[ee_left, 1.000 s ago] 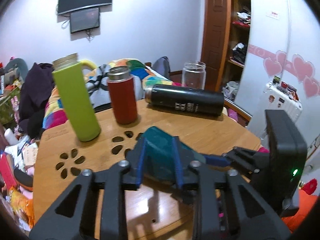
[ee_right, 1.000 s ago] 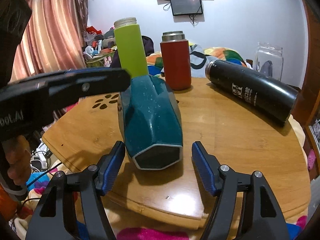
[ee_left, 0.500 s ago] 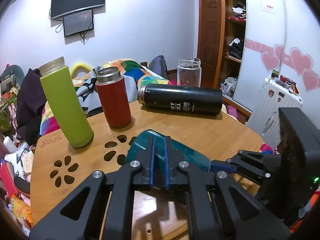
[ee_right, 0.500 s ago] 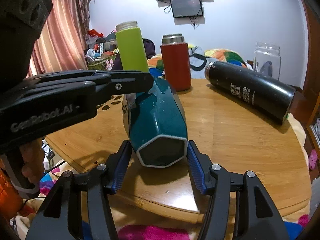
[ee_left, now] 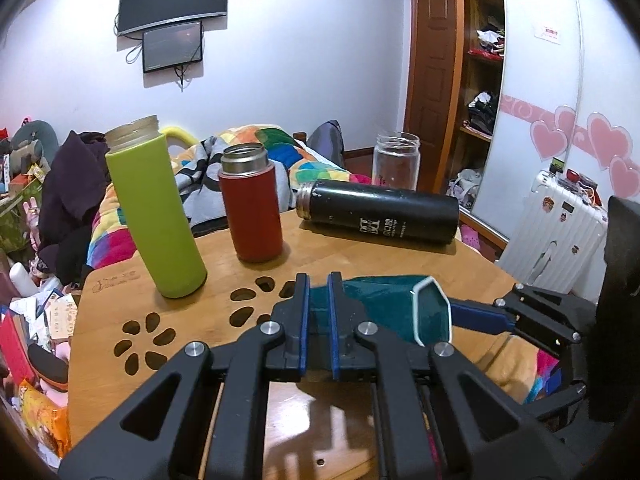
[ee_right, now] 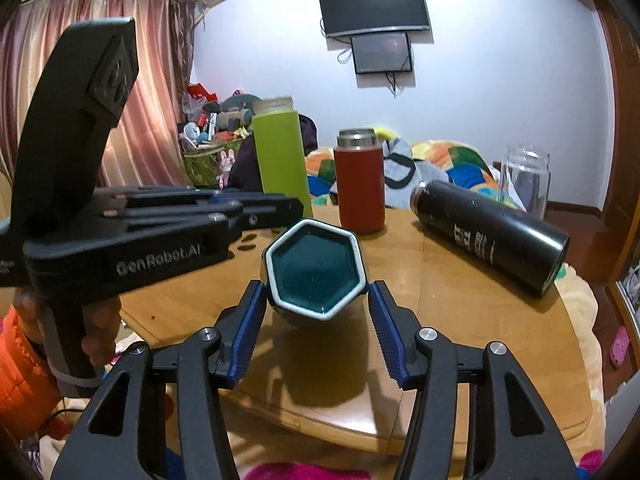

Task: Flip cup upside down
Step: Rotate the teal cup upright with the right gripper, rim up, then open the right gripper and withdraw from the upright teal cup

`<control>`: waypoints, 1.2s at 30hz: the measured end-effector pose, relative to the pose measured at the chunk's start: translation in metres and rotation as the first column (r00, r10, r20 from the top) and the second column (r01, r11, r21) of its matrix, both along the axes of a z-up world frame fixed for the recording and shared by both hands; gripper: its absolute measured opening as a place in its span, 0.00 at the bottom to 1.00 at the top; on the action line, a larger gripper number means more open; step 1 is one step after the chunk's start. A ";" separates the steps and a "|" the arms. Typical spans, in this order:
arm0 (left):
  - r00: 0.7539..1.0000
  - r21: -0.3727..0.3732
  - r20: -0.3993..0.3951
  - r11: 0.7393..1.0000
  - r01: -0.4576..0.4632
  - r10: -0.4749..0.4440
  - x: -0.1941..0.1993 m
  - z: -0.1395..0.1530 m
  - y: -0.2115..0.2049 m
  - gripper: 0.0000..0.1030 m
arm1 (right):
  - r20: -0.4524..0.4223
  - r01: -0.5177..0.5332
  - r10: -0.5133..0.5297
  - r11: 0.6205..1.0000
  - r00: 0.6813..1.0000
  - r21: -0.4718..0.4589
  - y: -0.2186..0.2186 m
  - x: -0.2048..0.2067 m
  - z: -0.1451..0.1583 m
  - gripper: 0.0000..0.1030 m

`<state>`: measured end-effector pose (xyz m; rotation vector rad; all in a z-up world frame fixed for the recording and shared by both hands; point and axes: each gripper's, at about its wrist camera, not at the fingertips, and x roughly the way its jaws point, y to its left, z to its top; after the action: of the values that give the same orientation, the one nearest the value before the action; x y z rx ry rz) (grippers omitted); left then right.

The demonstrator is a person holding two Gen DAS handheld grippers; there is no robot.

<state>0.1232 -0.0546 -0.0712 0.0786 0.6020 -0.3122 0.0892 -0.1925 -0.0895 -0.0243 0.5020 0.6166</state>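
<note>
The teal faceted cup has a white hexagonal end facing my right camera. My right gripper is shut on its sides and holds it lying level above the round wooden table. In the left wrist view the cup points right, just beyond my left gripper, whose blue pads are nearly together with only a thin gap; I cannot tell whether they touch the cup. The left gripper's body shows at the left of the right wrist view.
On the table stand a green bottle, a red flask and a clear glass jar. A black flask lies on its side. A bed with clothes lies behind, and a white suitcase stands to the right.
My right gripper closed on the cup and lifted it off the table. My left gripper closed from wide open and drew back from the cup.
</note>
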 end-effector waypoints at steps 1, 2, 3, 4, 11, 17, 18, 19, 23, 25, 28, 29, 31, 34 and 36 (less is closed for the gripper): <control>1.000 -0.001 0.000 1.000 -0.004 0.004 0.001 0.000 0.002 0.07 | 0.004 -0.001 0.001 1.000 1.000 0.000 0.002 0.001 0.001 0.48; 1.000 -0.001 -0.002 1.000 -0.009 0.009 0.001 0.000 0.003 0.07 | 0.006 -0.002 0.002 1.000 1.000 -0.002 0.004 0.002 0.002 0.48; 1.000 -0.003 -0.004 1.000 -0.015 0.015 0.003 -0.001 0.005 0.07 | 0.010 -0.003 0.004 1.000 1.000 -0.004 0.006 0.004 0.003 0.48; 1.000 -0.006 -0.009 1.000 -0.022 0.022 0.005 -0.002 0.007 0.07 | 0.012 -0.004 0.004 1.000 1.000 -0.004 0.007 0.004 0.003 0.48; 0.998 -0.044 -0.046 0.998 -0.041 0.039 0.013 -0.012 0.017 0.02 | 0.019 -0.002 0.002 1.000 1.000 -0.008 0.015 0.014 0.001 0.38; 0.997 -0.053 -0.057 0.997 -0.055 0.052 0.013 -0.015 0.021 0.02 | -0.002 -0.010 0.010 1.000 1.000 0.000 0.013 0.015 0.001 0.38; 0.997 -0.052 -0.057 0.997 -0.061 0.058 0.012 -0.015 0.021 0.02 | -0.016 -0.015 0.015 1.000 1.000 0.009 0.011 0.015 0.001 0.38; 0.996 -0.051 -0.057 0.996 -0.068 0.065 0.010 -0.015 0.022 0.02 | -0.021 -0.015 0.015 1.000 1.000 0.015 0.009 0.015 0.002 0.38; 0.995 -0.059 -0.040 0.994 -0.092 0.089 -0.001 -0.010 0.027 0.03 | -0.025 0.013 -0.012 0.999 1.000 0.038 -0.003 0.011 0.012 0.39; 0.994 -0.068 -0.023 0.992 -0.105 0.104 -0.008 -0.004 0.030 0.03 | -0.027 0.037 -0.036 0.998 0.999 0.046 -0.010 0.010 0.020 0.42; 0.990 -0.061 0.023 0.989 -0.136 0.138 -0.020 0.008 0.032 0.08 | -0.019 0.075 -0.074 0.995 0.997 0.061 -0.020 0.005 0.032 0.48; 0.988 -0.065 0.039 0.987 -0.144 0.147 -0.025 0.012 0.033 0.12 | -0.012 0.088 -0.087 0.994 0.996 0.065 -0.024 0.003 0.037 0.51; 0.985 -0.081 0.062 0.985 -0.153 0.158 -0.034 0.021 0.036 0.25 | 0.005 0.108 -0.108 0.992 0.994 0.066 -0.028 -0.002 0.046 0.56; 0.975 -0.097 0.113 0.979 -0.182 0.192 -0.047 0.032 0.039 0.51 | 0.040 0.133 -0.135 0.989 0.990 0.063 -0.032 -0.011 0.059 0.68; 0.966 -0.100 0.148 0.975 -0.200 0.214 -0.056 0.038 0.040 0.64 | 0.071 0.144 -0.148 0.988 0.986 0.062 -0.033 -0.020 0.067 0.76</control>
<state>0.0675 -0.0146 -0.0332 -0.0406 0.4344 -0.1262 0.0694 -0.2260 -0.0227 0.0427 0.4095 0.4838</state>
